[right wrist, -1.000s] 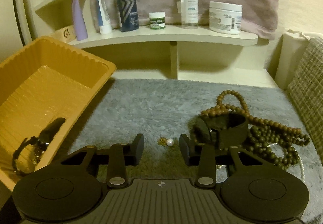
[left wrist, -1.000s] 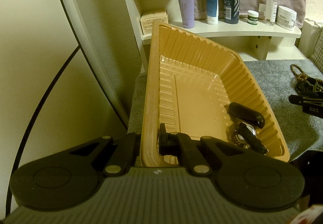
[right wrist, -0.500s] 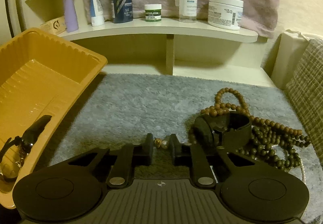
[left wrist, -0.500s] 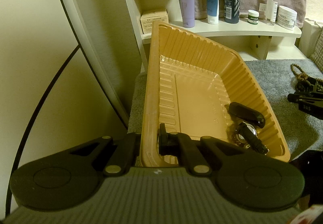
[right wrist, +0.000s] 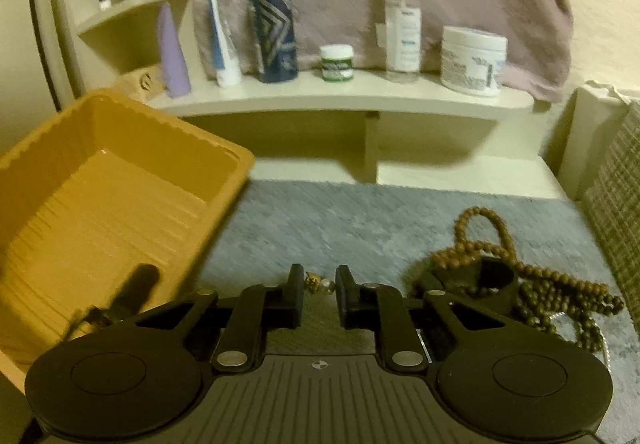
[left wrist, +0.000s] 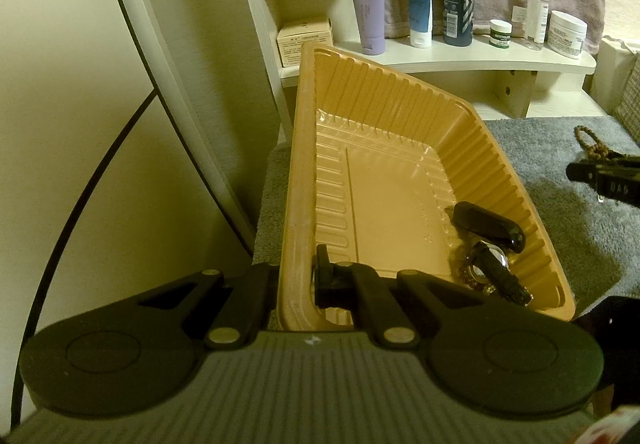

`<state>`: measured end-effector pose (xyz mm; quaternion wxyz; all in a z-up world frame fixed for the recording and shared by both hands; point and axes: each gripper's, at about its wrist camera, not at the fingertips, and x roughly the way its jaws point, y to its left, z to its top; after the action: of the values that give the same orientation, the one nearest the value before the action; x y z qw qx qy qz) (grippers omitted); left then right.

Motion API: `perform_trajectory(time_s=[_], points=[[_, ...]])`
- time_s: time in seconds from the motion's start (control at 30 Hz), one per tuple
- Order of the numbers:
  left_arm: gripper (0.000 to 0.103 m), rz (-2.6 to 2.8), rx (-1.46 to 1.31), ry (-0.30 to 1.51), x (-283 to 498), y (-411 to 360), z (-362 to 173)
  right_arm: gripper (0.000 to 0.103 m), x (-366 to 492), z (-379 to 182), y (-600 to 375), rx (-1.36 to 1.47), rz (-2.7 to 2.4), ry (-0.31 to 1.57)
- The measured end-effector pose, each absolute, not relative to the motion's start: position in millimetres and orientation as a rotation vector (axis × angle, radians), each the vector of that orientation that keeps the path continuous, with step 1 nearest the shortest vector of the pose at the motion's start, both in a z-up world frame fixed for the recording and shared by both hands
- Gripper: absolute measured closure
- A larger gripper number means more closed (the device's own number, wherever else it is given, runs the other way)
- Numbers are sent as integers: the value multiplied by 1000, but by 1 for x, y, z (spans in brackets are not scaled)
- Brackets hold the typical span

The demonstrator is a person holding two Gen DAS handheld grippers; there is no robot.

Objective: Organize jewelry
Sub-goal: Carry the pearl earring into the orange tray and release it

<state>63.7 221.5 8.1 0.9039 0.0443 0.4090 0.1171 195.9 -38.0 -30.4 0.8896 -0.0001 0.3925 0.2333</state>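
My left gripper (left wrist: 294,280) is shut on the near left rim of the orange plastic tray (left wrist: 304,179) and holds it tilted. A black watch (left wrist: 490,244) lies in the tray's near right corner. My right gripper (right wrist: 318,290) is shut on a small pearl earring (right wrist: 320,284) and holds it above the grey mat (right wrist: 340,215). It also shows at the right edge of the left wrist view (left wrist: 600,183). A pile of brown bead strands (right wrist: 540,284) with a black band (right wrist: 480,284) lies on the mat to the right.
A white shelf (right wrist: 352,99) behind the mat carries bottles, tubes and jars, with a towel hanging behind. A checked cushion (right wrist: 616,203) borders the mat on the right. A mirror edge (left wrist: 160,83) stands left of the tray.
My right gripper closed on the pearl earring and lifted it off the mat, moving left. My left gripper kept hold of the tray.
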Motion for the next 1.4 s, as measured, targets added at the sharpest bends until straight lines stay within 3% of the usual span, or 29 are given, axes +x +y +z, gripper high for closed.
perform_trajectory(time_s=[0.37, 0.9, 0.97, 1.03, 1.4], points=[[101, 232, 122, 875, 67, 221, 8, 86, 188, 1, 2, 29, 695, 804], [100, 196, 182, 942, 73, 220, 8, 86, 173, -3, 61, -31, 898, 839], [100, 194, 185, 948, 73, 220, 7, 81, 172, -4, 62, -23, 906, 833], [100, 191, 188, 954, 74, 220, 7, 57, 173, -3, 58, -6, 901, 827], [100, 186, 196, 959, 76, 220, 8, 55, 184, -4, -13, 84, 688, 824]])
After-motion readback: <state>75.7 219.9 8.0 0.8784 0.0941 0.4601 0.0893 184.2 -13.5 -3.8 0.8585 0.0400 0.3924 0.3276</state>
